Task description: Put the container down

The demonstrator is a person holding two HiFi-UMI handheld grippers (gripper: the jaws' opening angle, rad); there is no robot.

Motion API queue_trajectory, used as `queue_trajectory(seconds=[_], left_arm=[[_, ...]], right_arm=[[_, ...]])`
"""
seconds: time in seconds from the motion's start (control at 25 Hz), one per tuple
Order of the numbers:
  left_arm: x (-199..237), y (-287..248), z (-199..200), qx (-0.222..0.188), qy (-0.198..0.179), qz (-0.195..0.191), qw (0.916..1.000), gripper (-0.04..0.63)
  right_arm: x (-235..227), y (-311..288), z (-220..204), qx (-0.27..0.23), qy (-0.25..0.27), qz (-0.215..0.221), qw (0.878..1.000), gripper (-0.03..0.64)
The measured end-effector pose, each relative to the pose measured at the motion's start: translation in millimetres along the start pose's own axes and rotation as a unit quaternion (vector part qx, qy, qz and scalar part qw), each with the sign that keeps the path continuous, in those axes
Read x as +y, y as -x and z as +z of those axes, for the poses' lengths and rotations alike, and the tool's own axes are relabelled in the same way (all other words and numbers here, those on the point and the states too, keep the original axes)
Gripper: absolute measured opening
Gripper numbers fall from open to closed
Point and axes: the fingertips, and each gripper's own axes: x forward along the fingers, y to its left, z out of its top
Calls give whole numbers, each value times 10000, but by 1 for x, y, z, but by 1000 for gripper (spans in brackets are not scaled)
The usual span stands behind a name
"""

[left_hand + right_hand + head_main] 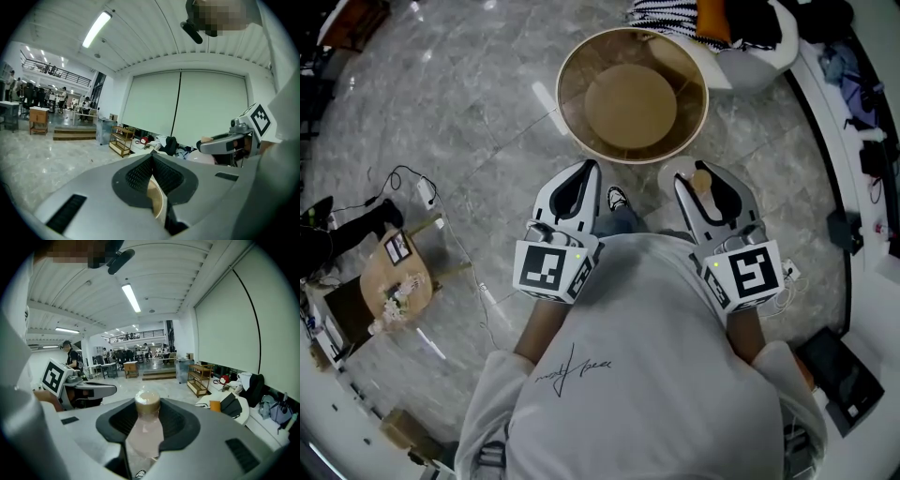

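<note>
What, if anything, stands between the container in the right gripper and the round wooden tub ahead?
Nothing visible does: the container, clamped in the right gripper, hangs just beside the round wooden tub, near its rim.

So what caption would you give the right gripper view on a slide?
The right gripper grips a pale, tan-capped container, a bright open hall beyond.

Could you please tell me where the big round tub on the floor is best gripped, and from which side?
Grip the tub by its thin near rim, coming down from above with one jaw inside and one outside. It sits upright and open, and its body looks too wide for the jaws.
</note>
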Motion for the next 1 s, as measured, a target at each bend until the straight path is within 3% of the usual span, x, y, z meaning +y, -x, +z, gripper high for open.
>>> queue_trajectory(seconds=[0.48,1.0], left_arm=[[23,-19,9,82,287,-284,9992,17],[27,-45,9,203,536,-95,9983,17]], right_arm=[[-8,-37,9,21,94,-88,9999,146],[-41,-60,13,-12,126,-35,9999,146]])
